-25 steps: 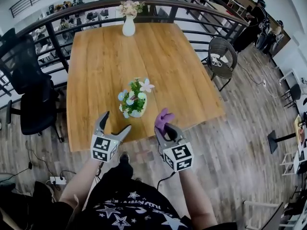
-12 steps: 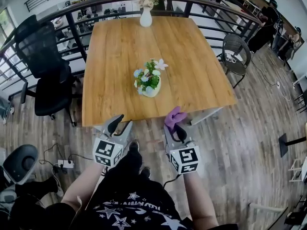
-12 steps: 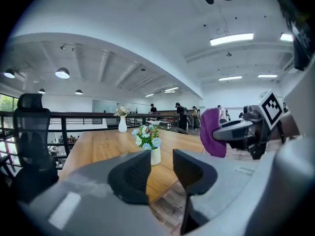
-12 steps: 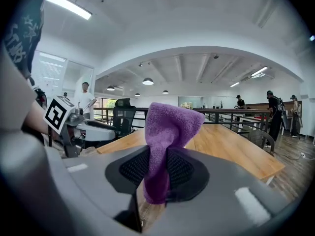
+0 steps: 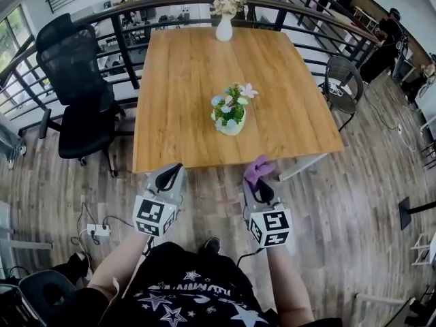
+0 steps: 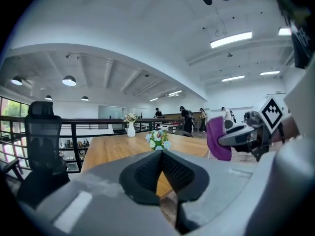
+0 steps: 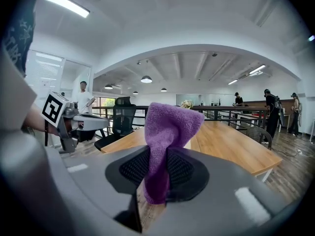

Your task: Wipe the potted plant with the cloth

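Note:
The potted plant, a cream pot of white, blue and pink flowers, stands on the wooden table near its front edge; it also shows small in the left gripper view as the plant. My right gripper is shut on the purple cloth, held short of the table's front edge; the cloth stands up between its pads. My left gripper is shut with nothing in it, also just off the table's front edge, left of the plant.
A white vase of flowers stands at the table's far edge by a black railing. A black office chair is at the left, a wicker chair at the right. People stand far right. A power strip lies on the floor.
Both grippers have drawn back from the table edge. The left gripper's jaws went from wide open to shut. The cloth stays in the right gripper.

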A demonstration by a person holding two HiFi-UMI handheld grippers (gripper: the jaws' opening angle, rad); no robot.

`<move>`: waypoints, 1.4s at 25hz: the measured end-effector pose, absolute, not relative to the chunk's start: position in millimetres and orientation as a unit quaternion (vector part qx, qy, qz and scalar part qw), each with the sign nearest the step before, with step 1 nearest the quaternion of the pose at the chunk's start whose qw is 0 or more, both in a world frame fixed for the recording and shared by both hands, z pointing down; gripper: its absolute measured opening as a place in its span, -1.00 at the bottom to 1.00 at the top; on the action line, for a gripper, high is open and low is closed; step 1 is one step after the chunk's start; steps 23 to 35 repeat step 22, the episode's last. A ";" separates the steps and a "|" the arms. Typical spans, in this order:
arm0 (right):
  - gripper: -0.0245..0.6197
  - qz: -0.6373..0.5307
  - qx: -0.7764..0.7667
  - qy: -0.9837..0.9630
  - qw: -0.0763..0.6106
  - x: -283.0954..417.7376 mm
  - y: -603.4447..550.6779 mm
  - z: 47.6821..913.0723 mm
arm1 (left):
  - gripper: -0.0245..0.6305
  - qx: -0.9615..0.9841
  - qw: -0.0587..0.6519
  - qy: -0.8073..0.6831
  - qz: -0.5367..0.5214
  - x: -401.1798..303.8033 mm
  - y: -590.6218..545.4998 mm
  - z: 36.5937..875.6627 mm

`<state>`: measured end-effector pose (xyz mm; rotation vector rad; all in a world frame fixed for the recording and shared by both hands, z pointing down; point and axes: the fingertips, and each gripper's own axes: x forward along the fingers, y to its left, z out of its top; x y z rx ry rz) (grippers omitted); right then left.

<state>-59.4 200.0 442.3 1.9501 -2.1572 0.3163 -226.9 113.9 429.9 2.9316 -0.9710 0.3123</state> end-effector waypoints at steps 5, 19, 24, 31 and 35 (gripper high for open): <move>-0.63 0.122 0.689 -0.706 0.105 -78.1 198.5 441.0 | -0.92 0.953 0.028 -0.281 0.108 -250.8 114.6 433.7; -0.63 0.153 0.738 -0.651 0.088 -148.6 223.4 431.3 | -0.92 0.969 0.065 -0.206 0.119 -317.4 119.6 444.4; -0.63 0.156 0.743 -0.645 0.084 -168.6 221.8 426.9 | -0.92 0.971 0.071 -0.195 0.121 -339.5 118.0 445.1; -0.63 0.156 0.743 -0.645 0.084 -168.6 221.8 426.9 | -0.92 0.971 0.071 -0.195 0.121 -339.5 118.0 445.1; -0.63 0.156 0.743 -0.645 0.084 -168.6 221.8 426.9 | -0.92 0.971 0.071 -0.195 0.121 -339.5 118.0 445.1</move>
